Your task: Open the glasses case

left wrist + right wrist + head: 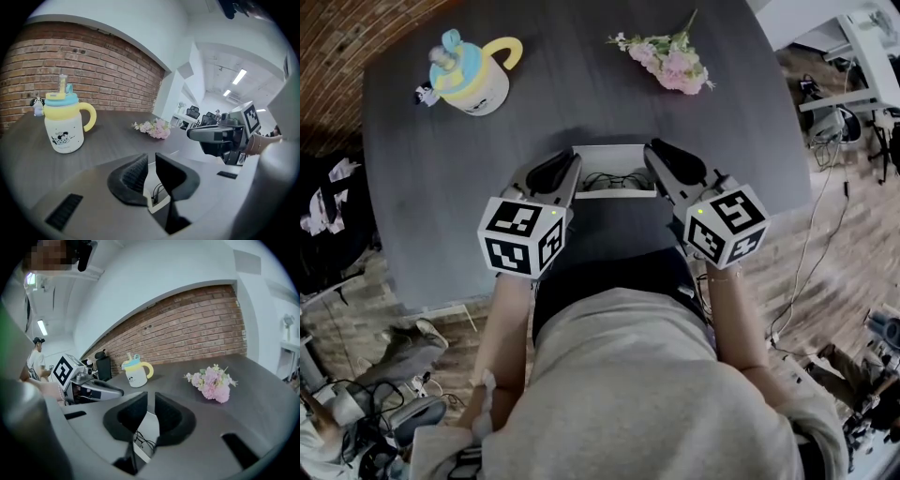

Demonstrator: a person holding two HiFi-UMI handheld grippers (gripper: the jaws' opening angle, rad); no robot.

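Beige top point(656, 394) of the person fills the bottom of the head view, with forearms reaching out on either side to the two marker cubes, left point(525, 236) and right point(727, 225). Just past them the left hand-held gripper point(572, 165) and the right hand-held gripper point(651, 156) point inward over the near edge of the dark grey tabletop point(581, 103). Between their tips lies the glasses case point(614, 190), a white oblong lying open on the tabletop. Thin dark loops inside it are too small to make out. Seen from above, each tip overlaps one end of the case.

In the left gripper view the jaws are drawn close, with only a narrow slit between the ribbed pads, and they grasp nothing. Bare tabletop shows through the slit at the tips. Lower down, beneath the jaws, a white corner of the case shows with the dark loops. The right gripper view shows the same for the right one: a narrow slit, nothing pinched, the case below.

Farther back on the tabletop stands a white mug point(473, 89) with a yellow handle and a blue lid, a small toy figure point(425, 94) just beside it. Well apart to the right lies a spray of pink flowers point(670, 64). A brick wall point(93, 70) rises behind the tabletop
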